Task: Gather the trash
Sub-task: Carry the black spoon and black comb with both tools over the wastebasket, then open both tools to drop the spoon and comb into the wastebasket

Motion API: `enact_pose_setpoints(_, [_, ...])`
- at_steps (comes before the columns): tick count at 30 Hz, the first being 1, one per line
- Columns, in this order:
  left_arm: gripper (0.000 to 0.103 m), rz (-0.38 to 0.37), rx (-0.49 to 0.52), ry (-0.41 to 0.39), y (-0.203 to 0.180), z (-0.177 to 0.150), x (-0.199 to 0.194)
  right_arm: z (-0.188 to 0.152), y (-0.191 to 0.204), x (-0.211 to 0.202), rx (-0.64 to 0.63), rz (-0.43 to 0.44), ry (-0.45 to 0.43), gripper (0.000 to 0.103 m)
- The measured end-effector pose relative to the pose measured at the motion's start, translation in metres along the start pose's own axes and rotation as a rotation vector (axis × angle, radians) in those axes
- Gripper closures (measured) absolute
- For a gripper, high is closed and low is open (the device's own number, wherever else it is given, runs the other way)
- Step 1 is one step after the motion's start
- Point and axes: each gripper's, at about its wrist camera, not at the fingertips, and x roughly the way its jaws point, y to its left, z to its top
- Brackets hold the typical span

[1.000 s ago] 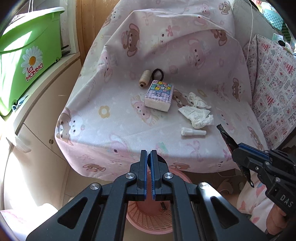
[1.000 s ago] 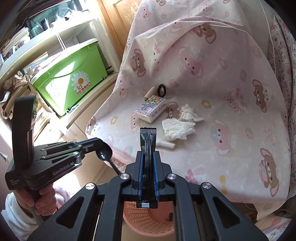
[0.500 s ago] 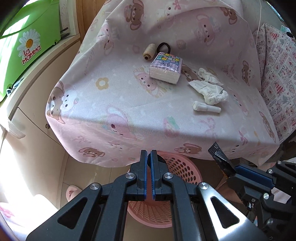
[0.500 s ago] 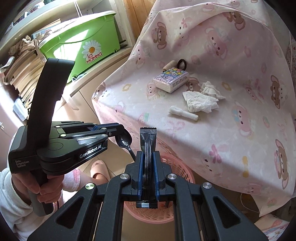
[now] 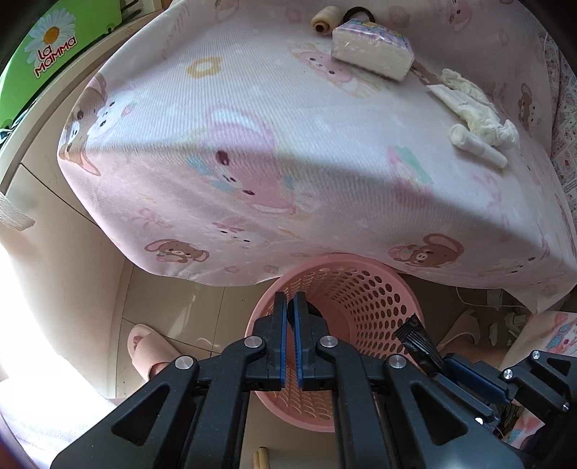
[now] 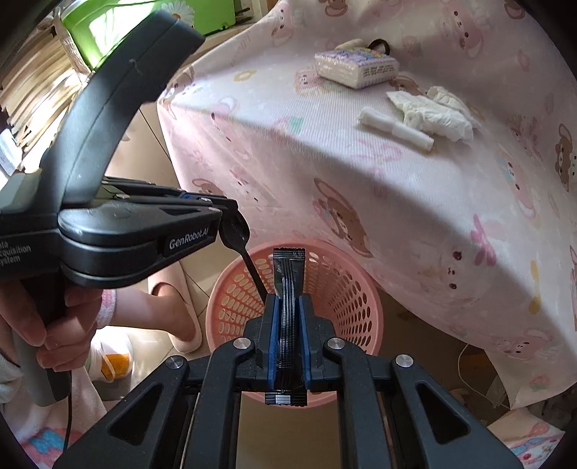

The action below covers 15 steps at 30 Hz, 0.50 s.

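My right gripper (image 6: 287,301) is shut on a black sachet wrapper (image 6: 288,274) and holds it upright over the pink perforated waste basket (image 6: 346,288). My left gripper (image 5: 290,303) is shut on a black plastic spoon (image 6: 239,240), which hangs over the basket's (image 5: 382,288) left rim. The wrapper also shows in the left wrist view (image 5: 418,339). On the bear-print cloth lie crumpled white tissues (image 6: 432,112) and a rolled white paper (image 6: 395,128).
A tissue pack (image 5: 371,47), a thread spool (image 5: 322,20) and a black hair tie (image 5: 357,12) lie on the covered table (image 5: 252,144). A green box (image 5: 47,43) stands on the left shelf. A pink slipper (image 5: 148,346) and my foot (image 6: 155,310) are beside the basket.
Both grippers have dropped from table height down and forward to the pink basket. The wrapper and the spoon stay gripped.
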Motion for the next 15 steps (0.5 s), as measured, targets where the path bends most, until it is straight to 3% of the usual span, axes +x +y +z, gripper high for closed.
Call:
enact_pose_setpoints(7, [0.1, 0.044, -0.008, 0.055, 0.004, -0.007, 0.024, -0.006, 0.003, 0.031, -0.024, -0.029, 0.081, 0.091])
enact_pose_setpoints(15, [0.1, 0.039, -0.032, 0.124, 0.008, -0.014, 0.047, -0.011, 0.002, 0.055, -0.036, -0.059, 0.14, 0.091])
